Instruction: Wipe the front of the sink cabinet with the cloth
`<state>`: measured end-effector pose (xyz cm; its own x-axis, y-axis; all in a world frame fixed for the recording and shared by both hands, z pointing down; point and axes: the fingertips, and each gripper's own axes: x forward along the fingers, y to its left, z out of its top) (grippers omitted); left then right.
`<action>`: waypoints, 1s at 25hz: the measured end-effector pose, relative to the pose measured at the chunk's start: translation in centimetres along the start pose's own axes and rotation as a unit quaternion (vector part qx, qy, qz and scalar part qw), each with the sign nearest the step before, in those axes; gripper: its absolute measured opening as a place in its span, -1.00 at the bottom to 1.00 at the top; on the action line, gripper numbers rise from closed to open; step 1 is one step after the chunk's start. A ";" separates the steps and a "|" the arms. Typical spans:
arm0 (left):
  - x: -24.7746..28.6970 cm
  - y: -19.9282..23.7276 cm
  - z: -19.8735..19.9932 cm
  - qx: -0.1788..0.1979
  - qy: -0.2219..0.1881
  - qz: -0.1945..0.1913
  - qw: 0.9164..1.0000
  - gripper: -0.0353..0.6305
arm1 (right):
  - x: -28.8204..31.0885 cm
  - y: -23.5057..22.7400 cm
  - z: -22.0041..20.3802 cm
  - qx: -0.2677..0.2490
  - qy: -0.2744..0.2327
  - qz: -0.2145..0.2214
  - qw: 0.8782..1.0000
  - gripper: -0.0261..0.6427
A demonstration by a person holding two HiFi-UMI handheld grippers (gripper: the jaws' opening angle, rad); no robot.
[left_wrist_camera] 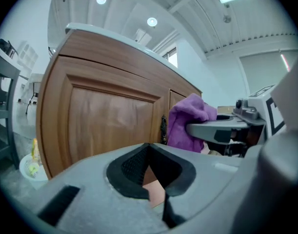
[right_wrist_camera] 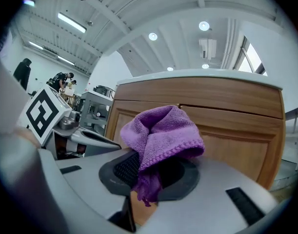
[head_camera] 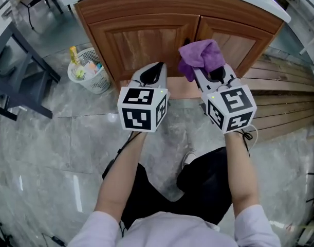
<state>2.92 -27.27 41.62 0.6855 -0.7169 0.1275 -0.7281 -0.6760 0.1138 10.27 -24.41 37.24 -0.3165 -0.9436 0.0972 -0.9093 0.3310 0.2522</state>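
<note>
A wooden sink cabinet (head_camera: 146, 37) with two panelled doors stands under a white counter, straight ahead of me. My right gripper (head_camera: 204, 72) is shut on a bunched purple cloth (head_camera: 200, 56), which hangs just in front of the seam between the doors. In the right gripper view the cloth (right_wrist_camera: 161, 135) bulges out of the shut jaws with the cabinet (right_wrist_camera: 236, 130) close behind. My left gripper (head_camera: 155, 71) is shut and holds nothing, a short way off the left door (left_wrist_camera: 109, 116). From the left gripper view the cloth (left_wrist_camera: 188, 121) shows to the right.
A white mesh basket (head_camera: 89, 71) with bottles stands on the grey marble floor left of the cabinet. A dark chair frame (head_camera: 18, 71) is further left. Wooden slats (head_camera: 285, 102) cover the floor at the right. My knees are below the grippers.
</note>
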 end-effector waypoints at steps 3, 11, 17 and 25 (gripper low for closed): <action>-1.8 2.7 -0.4 -0.011 -0.007 0.029 0.999 -0.88 | 2.1 3.8 0.5 0.005 -0.006 0.031 1.000 -0.72; -6.7 8.9 -2.0 -0.021 -0.010 0.107 0.994 -0.88 | 7.0 13.1 0.6 0.016 -0.013 0.111 0.994 -0.72; -10.8 13.1 -3.8 -0.032 -0.001 0.163 0.986 -0.88 | 11.0 18.2 -1.0 0.022 -0.007 0.156 0.988 -0.72; -13.3 15.4 -4.6 -0.030 0.008 0.190 0.981 -0.88 | 15.1 21.4 -2.8 0.010 -0.005 0.164 0.986 -0.72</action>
<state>-17.43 -27.41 46.22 0.3643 -0.9123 0.1869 -0.9305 -0.3483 0.1137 -13.23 -31.60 46.76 -0.5966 -0.7861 0.1614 -0.7628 0.6180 0.1903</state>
